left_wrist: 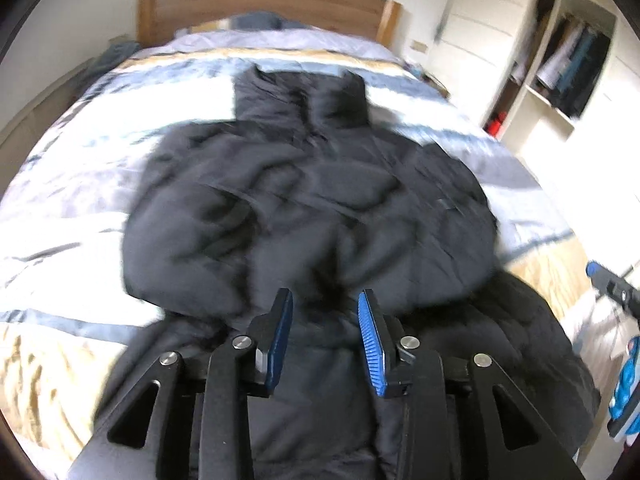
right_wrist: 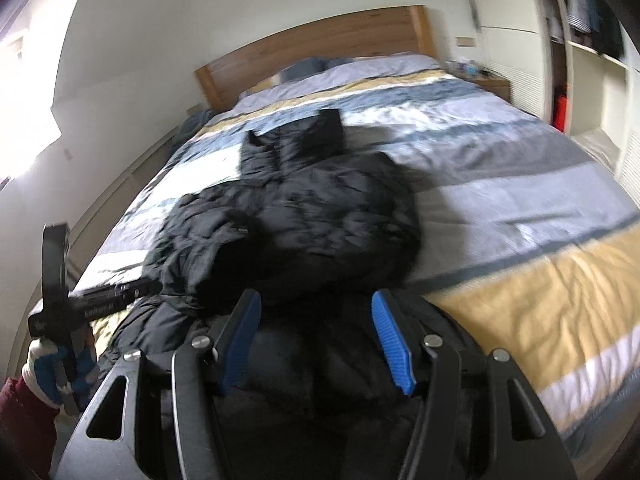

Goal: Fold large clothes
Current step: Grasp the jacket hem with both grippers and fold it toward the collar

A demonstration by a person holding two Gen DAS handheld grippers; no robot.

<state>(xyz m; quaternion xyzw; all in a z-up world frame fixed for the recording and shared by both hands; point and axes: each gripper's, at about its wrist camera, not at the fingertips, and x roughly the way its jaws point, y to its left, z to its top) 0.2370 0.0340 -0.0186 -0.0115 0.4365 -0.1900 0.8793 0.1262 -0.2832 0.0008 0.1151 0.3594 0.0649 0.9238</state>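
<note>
Across the striped bedspread [left_wrist: 80, 184] lay a black puffy jacket [left_wrist: 304, 200], rumpled, sleeves folded inward; both grippers [left_wrist: 325, 304] [right_wrist: 316, 306] hung with jaws apart, empty.

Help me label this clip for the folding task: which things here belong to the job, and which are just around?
Job:
black puffer jacket
left hand-held gripper, open
right hand-held gripper, open
striped bedspread, the work surface

Just around:
wooden headboard
open wardrobe
nightstand

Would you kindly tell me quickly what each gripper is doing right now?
Left gripper: jaws open, holding nothing, above the black jacket.
Right gripper: jaws open, holding nothing, also over the jacket.
</note>
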